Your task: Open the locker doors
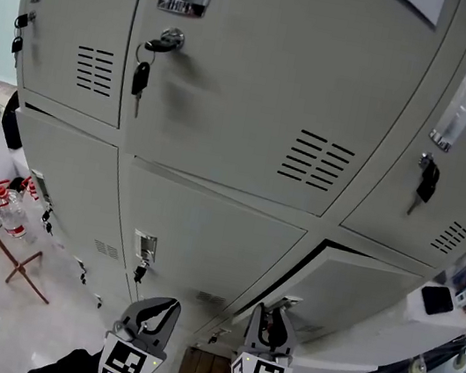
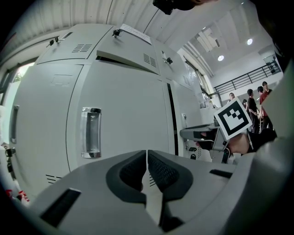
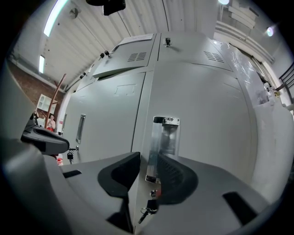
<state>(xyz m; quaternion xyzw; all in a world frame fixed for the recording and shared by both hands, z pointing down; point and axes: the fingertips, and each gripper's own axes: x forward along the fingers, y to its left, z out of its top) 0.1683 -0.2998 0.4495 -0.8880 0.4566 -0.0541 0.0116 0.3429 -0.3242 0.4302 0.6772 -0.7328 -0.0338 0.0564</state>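
Note:
A bank of grey lockers (image 1: 262, 70) fills the head view. The lower right door (image 1: 366, 294) stands slightly ajar, with a dark gap along its top. My right gripper (image 1: 274, 315) is at that door's left edge. In the right gripper view its jaws (image 3: 148, 167) close on the door's edge, just below the chrome handle (image 3: 164, 137), and keys (image 3: 148, 209) hang underneath. My left gripper (image 1: 160, 307) hovers to the left, in front of the lower middle door (image 1: 206, 239). It is shut with nothing in it (image 2: 147, 158) and faces a door with a chrome handle (image 2: 91, 133).
Keys hang from the locks of the upper middle door (image 1: 141, 76) and the upper right door (image 1: 426, 181). A white table on casters (image 1: 403, 336) stands at the right. At the left are a red stand (image 1: 23, 265) and bottles (image 1: 14, 214). People (image 2: 257, 96) stand far off.

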